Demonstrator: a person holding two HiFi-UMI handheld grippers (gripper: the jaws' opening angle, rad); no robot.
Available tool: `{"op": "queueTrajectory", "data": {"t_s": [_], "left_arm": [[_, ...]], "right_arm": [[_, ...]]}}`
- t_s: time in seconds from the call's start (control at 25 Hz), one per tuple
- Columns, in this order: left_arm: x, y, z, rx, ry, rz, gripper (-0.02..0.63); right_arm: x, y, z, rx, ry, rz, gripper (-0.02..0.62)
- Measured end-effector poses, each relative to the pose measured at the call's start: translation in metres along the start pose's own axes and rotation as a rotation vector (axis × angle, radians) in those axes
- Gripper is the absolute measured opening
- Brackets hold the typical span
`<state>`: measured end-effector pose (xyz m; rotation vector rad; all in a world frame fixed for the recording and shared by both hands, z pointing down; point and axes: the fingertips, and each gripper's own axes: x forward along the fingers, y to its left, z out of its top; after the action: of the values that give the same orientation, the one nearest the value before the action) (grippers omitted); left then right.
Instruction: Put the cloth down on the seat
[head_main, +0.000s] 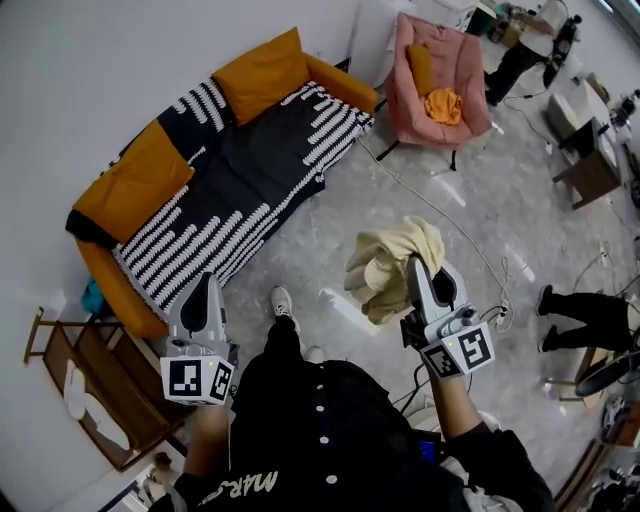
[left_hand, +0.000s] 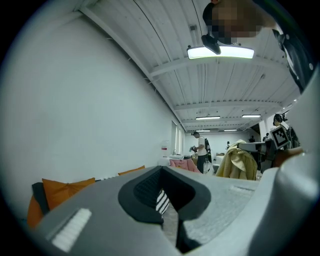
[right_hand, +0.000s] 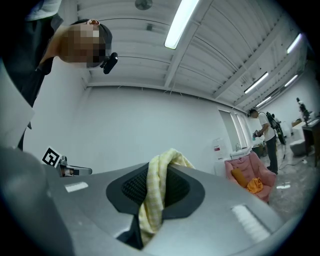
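Note:
A pale yellow cloth (head_main: 385, 265) hangs in a bunch over the floor, and my right gripper (head_main: 415, 265) is shut on its upper edge. In the right gripper view the cloth (right_hand: 152, 200) runs down between the black pads of that gripper (right_hand: 155, 190). The seat is a sofa (head_main: 250, 170) with orange cushions and a black-and-white striped throw, up and to the left against the wall. My left gripper (head_main: 207, 285) is near the sofa's front corner. Its jaws (left_hand: 162, 192) stand a narrow slit apart with nothing between them, and the striped throw shows through the slit.
A pink armchair (head_main: 440, 70) with an orange cloth on it stands at the top. A wooden rack (head_main: 90, 390) is at the lower left beside the sofa's end. A cable (head_main: 450, 220) runs across the floor. A person (head_main: 590, 310) stands at the right.

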<state>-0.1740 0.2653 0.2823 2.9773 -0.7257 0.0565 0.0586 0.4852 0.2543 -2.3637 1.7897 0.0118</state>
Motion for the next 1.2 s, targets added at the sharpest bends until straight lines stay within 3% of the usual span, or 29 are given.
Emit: {"op": "queueTrajectory", "data": {"t_s": [1.2], "left_arm": [[0.175, 0.101, 0.025, -0.023, -0.004, -0.03, 0.002]], "right_arm": [[0.186, -0.057, 0.003, -0.009, 0.003, -0.044, 0.075]]}}
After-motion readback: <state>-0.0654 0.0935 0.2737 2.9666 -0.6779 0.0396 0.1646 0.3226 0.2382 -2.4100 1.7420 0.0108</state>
